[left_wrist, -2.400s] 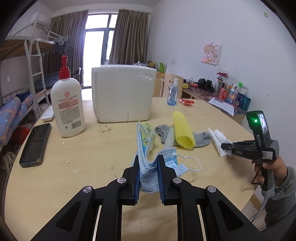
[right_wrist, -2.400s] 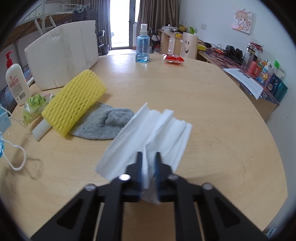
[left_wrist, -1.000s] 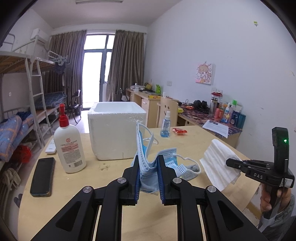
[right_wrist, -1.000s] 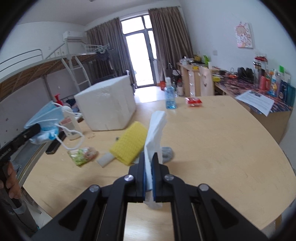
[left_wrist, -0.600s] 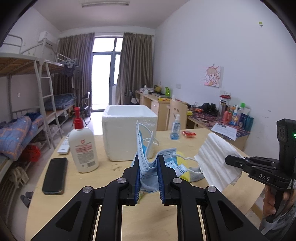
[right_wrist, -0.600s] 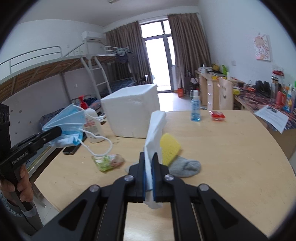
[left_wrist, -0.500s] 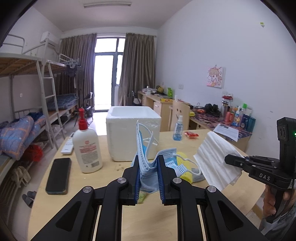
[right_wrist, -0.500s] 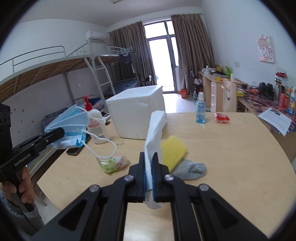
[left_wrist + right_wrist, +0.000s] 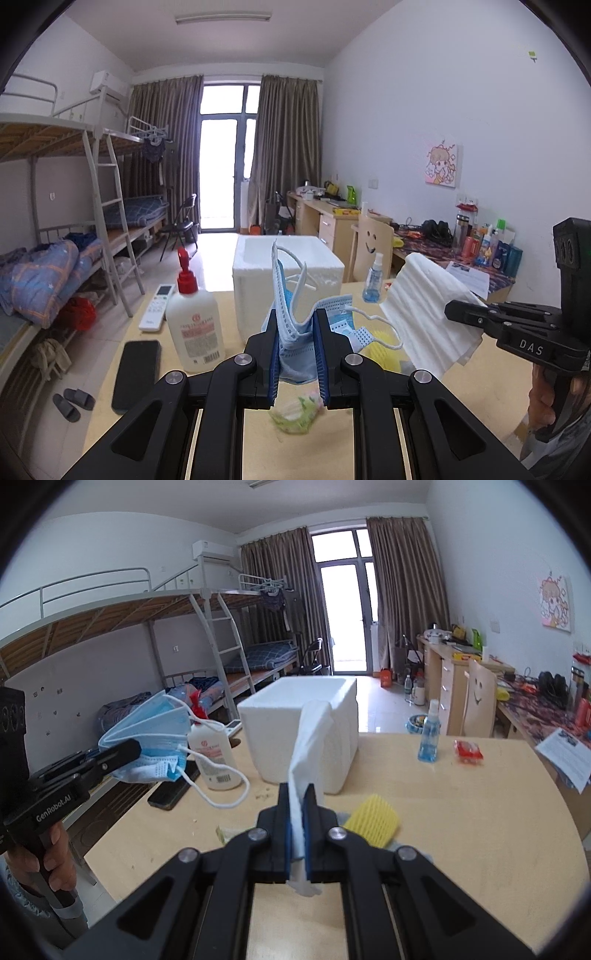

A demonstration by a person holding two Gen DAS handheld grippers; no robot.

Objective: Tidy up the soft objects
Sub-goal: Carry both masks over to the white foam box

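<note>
A: Mask [image 9: 295, 332] is pinched in the left tool [image 9: 297, 354], tissue [image 9: 308, 746] in the right tool [image 9: 298, 827], both short of the box [image 9: 295, 698].

B: The mask's dangling loop may snag the bottle [image 9: 214, 753] beside the box.

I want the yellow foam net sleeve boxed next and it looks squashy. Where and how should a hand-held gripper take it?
Probably pinch the yellow foam net sleeve across its flattened width near the open end facing the camera, coming down from above. It lies flat on the table, partly over a grey sock, so a side approach could snag the sock. Its mesh should compress under the pads, so a shallow pinch may suffice.
</note>
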